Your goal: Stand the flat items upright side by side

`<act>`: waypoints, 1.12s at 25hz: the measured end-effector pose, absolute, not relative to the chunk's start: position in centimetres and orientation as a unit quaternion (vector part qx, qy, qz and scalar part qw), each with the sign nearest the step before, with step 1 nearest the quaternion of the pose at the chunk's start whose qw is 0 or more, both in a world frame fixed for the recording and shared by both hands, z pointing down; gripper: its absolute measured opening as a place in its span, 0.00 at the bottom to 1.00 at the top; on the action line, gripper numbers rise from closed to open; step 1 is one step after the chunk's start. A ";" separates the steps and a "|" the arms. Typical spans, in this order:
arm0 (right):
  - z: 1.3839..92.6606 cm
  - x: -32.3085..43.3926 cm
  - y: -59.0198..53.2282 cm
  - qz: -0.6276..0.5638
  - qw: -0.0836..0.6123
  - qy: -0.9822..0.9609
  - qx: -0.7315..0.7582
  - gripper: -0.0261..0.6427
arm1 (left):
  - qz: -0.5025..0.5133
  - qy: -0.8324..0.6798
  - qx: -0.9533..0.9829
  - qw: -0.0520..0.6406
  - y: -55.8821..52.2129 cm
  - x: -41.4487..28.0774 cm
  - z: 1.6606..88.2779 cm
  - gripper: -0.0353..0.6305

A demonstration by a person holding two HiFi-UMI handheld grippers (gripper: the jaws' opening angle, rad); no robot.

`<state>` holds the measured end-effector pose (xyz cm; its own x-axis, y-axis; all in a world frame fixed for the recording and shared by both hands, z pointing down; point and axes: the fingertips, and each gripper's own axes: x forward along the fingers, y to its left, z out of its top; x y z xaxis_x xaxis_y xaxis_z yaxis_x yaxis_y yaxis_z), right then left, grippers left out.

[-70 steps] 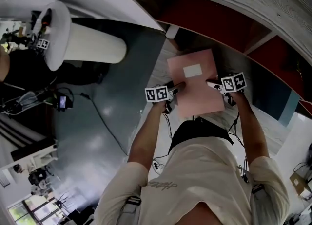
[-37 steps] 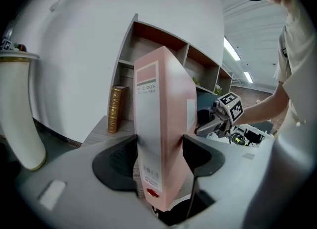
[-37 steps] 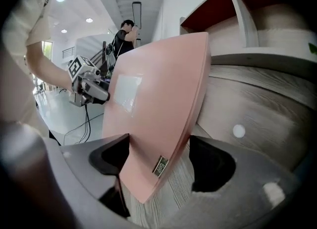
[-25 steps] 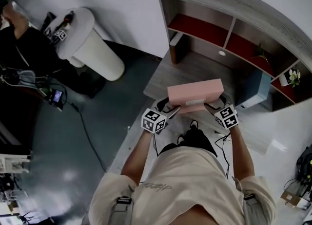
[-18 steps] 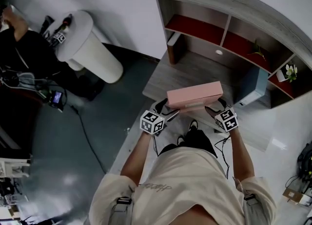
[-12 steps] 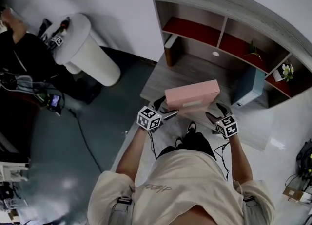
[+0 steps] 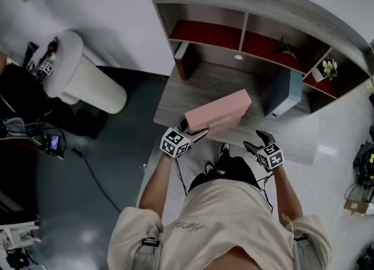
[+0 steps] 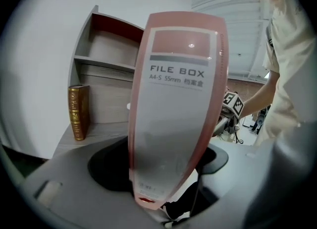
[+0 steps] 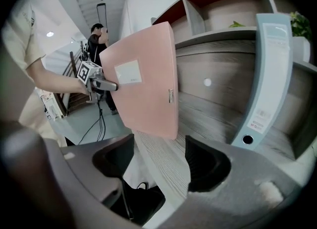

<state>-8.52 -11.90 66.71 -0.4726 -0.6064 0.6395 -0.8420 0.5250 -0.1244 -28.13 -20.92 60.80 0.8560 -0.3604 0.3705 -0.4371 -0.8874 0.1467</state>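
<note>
Pink file box is hanging tilted above the bench at the centre of the head view. Only your left tongs are gripping it, at its lower-left end, their jaws having just been closing on it. Your right tongs, at lower right, are standing apart and empty after narrowing slightly. Held from one end, the box is probably risking pivoting, slipping out, or swinging into the upright blue file box at right.
</note>
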 end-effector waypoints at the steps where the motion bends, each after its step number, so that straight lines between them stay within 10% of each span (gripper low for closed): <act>1: 66.6 -8.1 -11.7 0.222 0.266 -0.826 0.444 0.51 | 0.167 -0.217 0.955 0.114 -20.8 -28.0 60.7 0.60; 28: 68.4 6.1 -8.7 0.287 0.214 -0.783 0.508 0.50 | 0.205 -0.433 0.851 0.213 -23.5 -10.1 60.8 0.59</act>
<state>6.11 -8.69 68.43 -0.3926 -0.6721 0.6279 -0.9187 0.3193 -0.2326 -10.10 -23.52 60.78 0.5407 -0.6497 0.5343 -0.8248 -0.5345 0.1848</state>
